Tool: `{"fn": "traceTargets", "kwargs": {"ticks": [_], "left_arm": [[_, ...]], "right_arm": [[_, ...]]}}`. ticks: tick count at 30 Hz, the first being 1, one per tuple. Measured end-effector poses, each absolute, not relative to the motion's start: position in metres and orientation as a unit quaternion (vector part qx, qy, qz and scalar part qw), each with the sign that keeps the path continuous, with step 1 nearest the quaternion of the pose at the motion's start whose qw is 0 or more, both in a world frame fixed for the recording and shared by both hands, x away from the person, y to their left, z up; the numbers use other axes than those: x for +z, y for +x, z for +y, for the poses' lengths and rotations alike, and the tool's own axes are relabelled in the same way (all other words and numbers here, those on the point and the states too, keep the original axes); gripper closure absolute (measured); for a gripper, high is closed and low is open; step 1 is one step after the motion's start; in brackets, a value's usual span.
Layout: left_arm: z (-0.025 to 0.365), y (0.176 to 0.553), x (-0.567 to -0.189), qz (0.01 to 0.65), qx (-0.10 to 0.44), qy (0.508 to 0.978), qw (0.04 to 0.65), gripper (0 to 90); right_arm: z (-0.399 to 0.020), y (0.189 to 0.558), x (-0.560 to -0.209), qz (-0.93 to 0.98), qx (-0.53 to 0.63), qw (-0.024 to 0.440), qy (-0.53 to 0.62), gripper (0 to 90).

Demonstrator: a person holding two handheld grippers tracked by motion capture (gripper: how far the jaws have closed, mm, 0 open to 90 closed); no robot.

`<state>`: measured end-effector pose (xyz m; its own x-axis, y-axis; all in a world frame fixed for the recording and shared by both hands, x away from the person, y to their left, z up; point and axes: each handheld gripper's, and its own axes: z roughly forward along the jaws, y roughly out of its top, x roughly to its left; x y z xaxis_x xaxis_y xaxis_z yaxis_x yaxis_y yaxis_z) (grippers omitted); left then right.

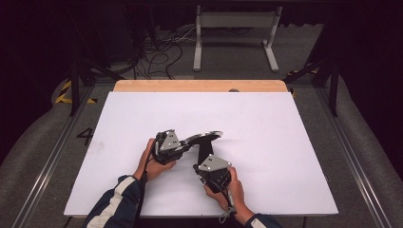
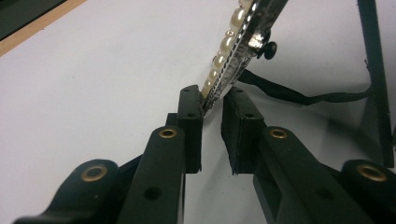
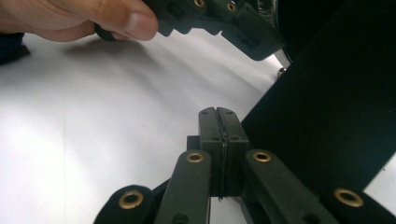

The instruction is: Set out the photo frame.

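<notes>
White table point(image 1: 266, 142) with a wood strip along its far edge, grey floor around it, a white metal frame point(image 1: 235, 35) and loose cables point(image 1: 161, 52) beyond

Near the table's middle, towards the person: a picture frame point(image 1: 205, 137), pearl-beaded rim, lifted at a tilt, its black back stand point(image 1: 205, 153) running down towards the right gripper

Left gripper point(image 1: 186, 144) point(image 2: 212, 100): jaws slightly apart, frame's beaded edge point(image 2: 233, 51) sits between the tips, touching the left pad; can't tell if it's actually clamped

Right gripper point(image 1: 198, 167) point(image 3: 218, 114): pads pressed together, a thin dark edge shows in the seam, probably the stand, can't confirm. Black panel point(image 3: 327, 116) just beside its jaws

Left hand point(image 3: 79, 18) visible in the right gripper view
</notes>
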<state>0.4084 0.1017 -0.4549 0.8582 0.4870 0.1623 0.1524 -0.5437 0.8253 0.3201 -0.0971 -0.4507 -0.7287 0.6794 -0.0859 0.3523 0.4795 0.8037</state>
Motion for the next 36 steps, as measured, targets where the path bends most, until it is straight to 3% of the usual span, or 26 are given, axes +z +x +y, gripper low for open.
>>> {"fn": "traceTargets", "kwargs": {"ticks": [10,25,36], "left_arm": [[0.099,0.405,-0.455,0.185,0.207,0.858,0.431,79.1],[0.100,0.402,-0.455,0.177,0.207,0.860,0.431,80.7],[0.097,0.398,-0.454,0.175,0.217,0.864,0.420,81.1]], "right_arm": [[-0.097,0.319,-0.451,0.831,0.418,0.199,0.310,90.0],[-0.079,0.318,-0.458,0.828,0.375,0.258,0.328,90.0],[-0.090,0.320,-0.458,0.830,0.375,0.241,0.335,90.0]]}}
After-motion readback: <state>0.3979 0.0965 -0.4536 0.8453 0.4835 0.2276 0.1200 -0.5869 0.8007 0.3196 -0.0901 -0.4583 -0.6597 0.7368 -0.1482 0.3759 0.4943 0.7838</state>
